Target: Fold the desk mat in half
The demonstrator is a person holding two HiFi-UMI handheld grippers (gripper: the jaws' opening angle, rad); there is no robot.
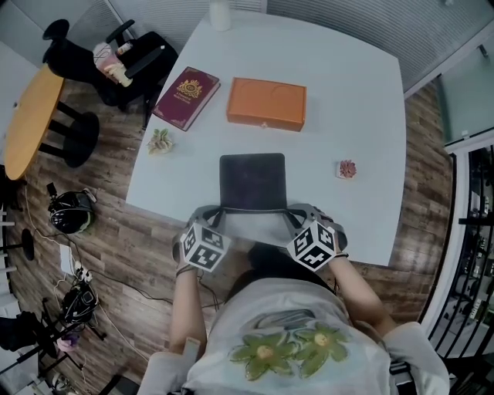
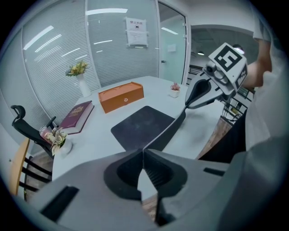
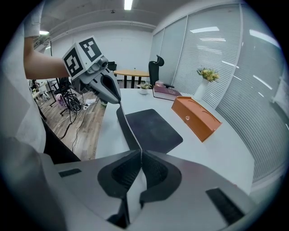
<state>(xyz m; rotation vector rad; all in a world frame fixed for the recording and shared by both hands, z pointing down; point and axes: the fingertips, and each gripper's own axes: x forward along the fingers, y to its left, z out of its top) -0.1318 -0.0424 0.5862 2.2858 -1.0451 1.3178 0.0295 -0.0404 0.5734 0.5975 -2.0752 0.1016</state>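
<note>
A dark grey desk mat lies on the white table, its near edge lifted off the surface. My left gripper is shut on the mat's near left corner, and my right gripper is shut on its near right corner. In the left gripper view the mat runs from my closed left gripper across to the right gripper. In the right gripper view the raised edge of the mat stretches from my right gripper to the left gripper.
An orange box and a maroon book sit beyond the mat. A small potted plant stands at the table's left edge, another small plant at the right. A white vase is at the far edge. An office chair stands left.
</note>
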